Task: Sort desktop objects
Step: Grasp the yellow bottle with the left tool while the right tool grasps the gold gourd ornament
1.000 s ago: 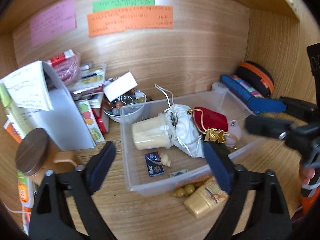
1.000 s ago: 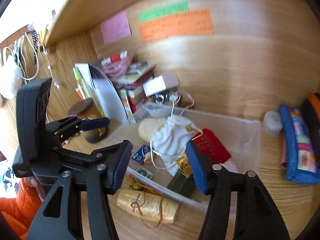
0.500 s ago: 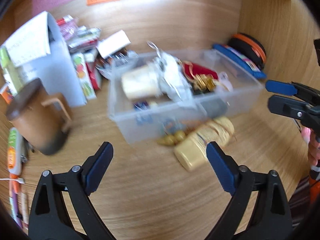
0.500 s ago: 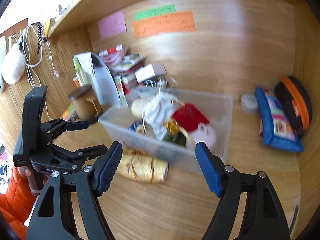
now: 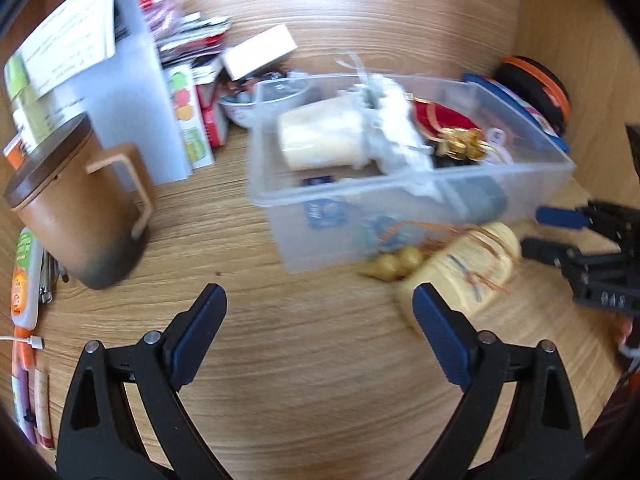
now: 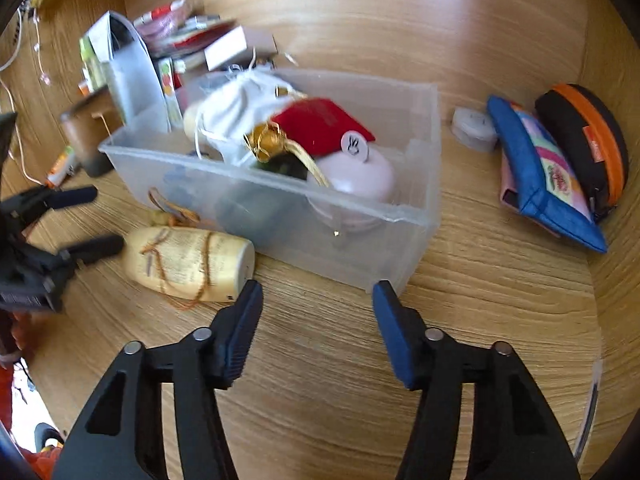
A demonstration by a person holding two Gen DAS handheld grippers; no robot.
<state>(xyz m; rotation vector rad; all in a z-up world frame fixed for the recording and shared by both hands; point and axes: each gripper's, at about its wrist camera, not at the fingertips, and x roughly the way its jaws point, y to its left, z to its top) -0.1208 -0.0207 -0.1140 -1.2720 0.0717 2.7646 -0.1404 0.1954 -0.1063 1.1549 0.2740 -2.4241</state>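
Hovering over the bare wooden desk (image 6: 320, 420), the right gripper (image 6: 316, 312) is closing its jaws on nothing while the left gripper (image 5: 320, 320) gapes wide and empty. Judged as an approach step, the next move calls for lining up on the cream bottle (image 6: 188, 264), lying against the clear bin (image 6: 416, 216). Blur obscures the bin's contents; the bottle's cap end stays indistinct.

Bin: clear plastic bin (image 6: 412, 216) on the worktop, crammed with a white pouch (image 6: 236, 110), red pouch (image 6: 324, 124) and pale jar (image 5: 320, 140).
Bottle: cream bottle (image 6: 188, 262), string-wrapped, lying on its side at the bin's 7 o'clock, touching it.
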